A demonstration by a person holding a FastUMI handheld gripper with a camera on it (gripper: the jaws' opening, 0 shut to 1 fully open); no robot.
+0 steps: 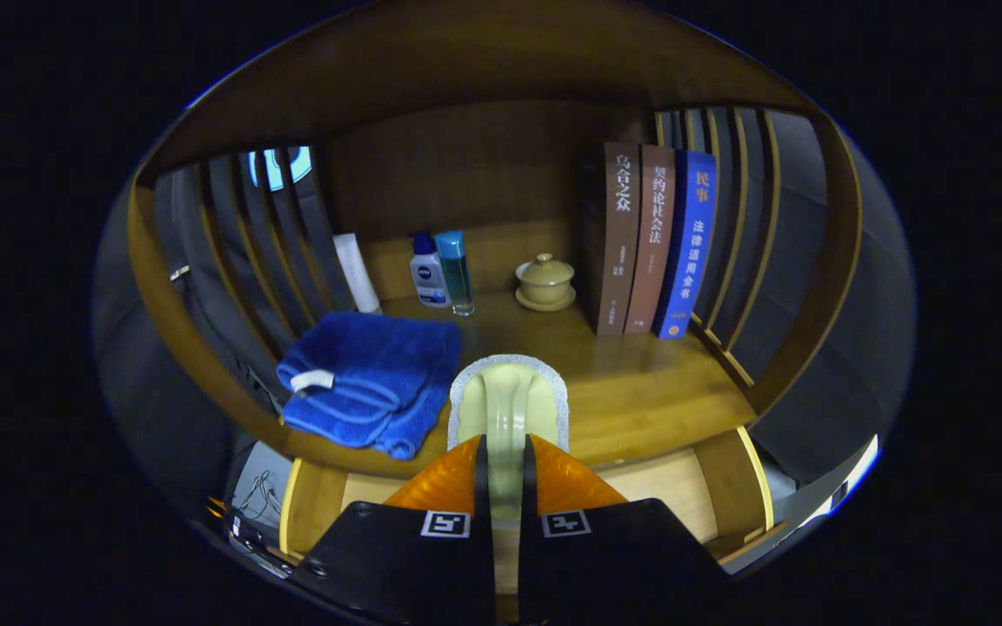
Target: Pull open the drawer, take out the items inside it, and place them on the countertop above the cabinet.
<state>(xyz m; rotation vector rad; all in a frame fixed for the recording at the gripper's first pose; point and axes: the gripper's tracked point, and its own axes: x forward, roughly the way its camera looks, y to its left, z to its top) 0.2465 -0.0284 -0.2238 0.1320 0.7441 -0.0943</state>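
Filling the wooden countertop (640,391): blue towel (370,378) beside a brush (508,409), which the gripper (505,461) clamps narrowly between both fingers.

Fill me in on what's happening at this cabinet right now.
A person's handheld gripper is shut on a pale green brush-like item with a grey fuzzy rim, holding it over the wooden countertop. The open wooden drawer lies below the fingers. On the countertop sit a folded blue towel, two toiletry bottles, a lidded tan ceramic cup on a saucer and three upright books.
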